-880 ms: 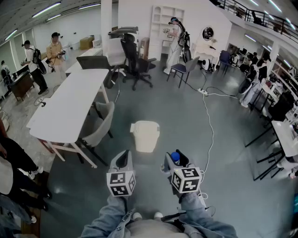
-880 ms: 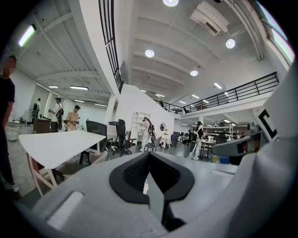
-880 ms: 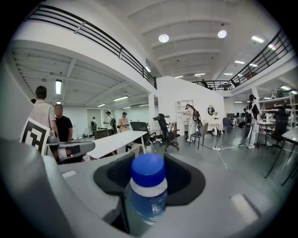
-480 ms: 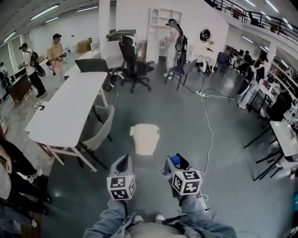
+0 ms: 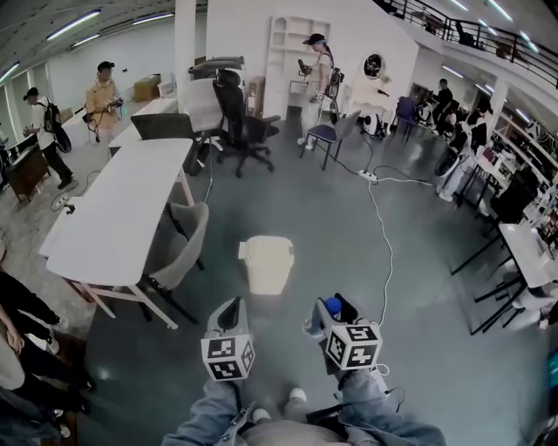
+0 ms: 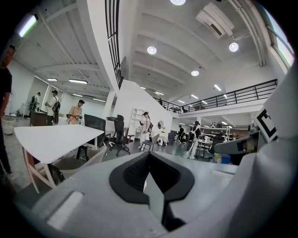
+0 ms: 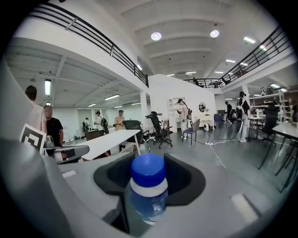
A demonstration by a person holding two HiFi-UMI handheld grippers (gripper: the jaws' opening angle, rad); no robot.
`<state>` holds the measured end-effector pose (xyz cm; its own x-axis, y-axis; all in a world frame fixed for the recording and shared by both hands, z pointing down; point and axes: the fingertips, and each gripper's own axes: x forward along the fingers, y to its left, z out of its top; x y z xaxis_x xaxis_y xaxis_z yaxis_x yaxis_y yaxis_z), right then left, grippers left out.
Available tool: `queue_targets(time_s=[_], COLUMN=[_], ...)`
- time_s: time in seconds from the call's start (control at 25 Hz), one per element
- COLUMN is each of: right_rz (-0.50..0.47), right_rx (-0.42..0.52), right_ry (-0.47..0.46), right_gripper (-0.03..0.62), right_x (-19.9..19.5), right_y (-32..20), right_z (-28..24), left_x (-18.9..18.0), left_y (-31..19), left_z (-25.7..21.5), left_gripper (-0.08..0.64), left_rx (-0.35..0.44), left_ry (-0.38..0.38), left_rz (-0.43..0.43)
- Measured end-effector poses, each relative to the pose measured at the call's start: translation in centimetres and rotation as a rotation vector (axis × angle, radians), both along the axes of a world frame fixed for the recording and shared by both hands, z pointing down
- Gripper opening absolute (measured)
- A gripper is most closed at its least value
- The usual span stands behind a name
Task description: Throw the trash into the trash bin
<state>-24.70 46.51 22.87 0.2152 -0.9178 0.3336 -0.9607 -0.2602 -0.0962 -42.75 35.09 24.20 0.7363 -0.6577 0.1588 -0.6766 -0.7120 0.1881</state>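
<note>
Head view only caught a round blue cap (image 5: pixel 331 306), but the right gripper (image 7: pixel 149 173) view showed it clamped on a see-through plastic bottle (image 7: pixel 148 204). The left gripper (image 6: pixel 148 162) was closed, empty; boxy cream trash bin (image 5: pixel 266 266) sat ahead.

Bright, even light from round ceiling lamps (image 7: pixel 156 36) and tube strips (image 5: pixel 71 23); the grey floor (image 5: pixel 418 287) shines faintly. Fisheye bending at every edge, black corners in both gripper views; the close bottle (image 7: pixel 148 195) looks perhaps slightly soft

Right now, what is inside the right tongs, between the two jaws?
A bottle with a blue cap, gripped by the right tongs. Its lower part is covered by the tongs and cannot be seen.
</note>
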Motion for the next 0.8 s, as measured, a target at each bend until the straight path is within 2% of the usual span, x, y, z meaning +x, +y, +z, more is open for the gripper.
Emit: queue_targets(time_s=[0.36,0.8], right_rz=[-0.015,-0.004], right_rx=[0.004,0.055], right_ry=[-0.002,-0.050], right_gripper=[0.198,0.198], right_x=[3.6,15.1], right_y=[-3.4,-9.4], right_z=[1.2,1.0], left_x=[3.2,13.4], left_y=[-3.2,-8.7], left_z=[1.3,-0.2], left_gripper=[0.009,0.009], left_rx=[-0.007,0.045], left_ry=[-0.005,-0.056], left_rz=[-0.017,-0.015])
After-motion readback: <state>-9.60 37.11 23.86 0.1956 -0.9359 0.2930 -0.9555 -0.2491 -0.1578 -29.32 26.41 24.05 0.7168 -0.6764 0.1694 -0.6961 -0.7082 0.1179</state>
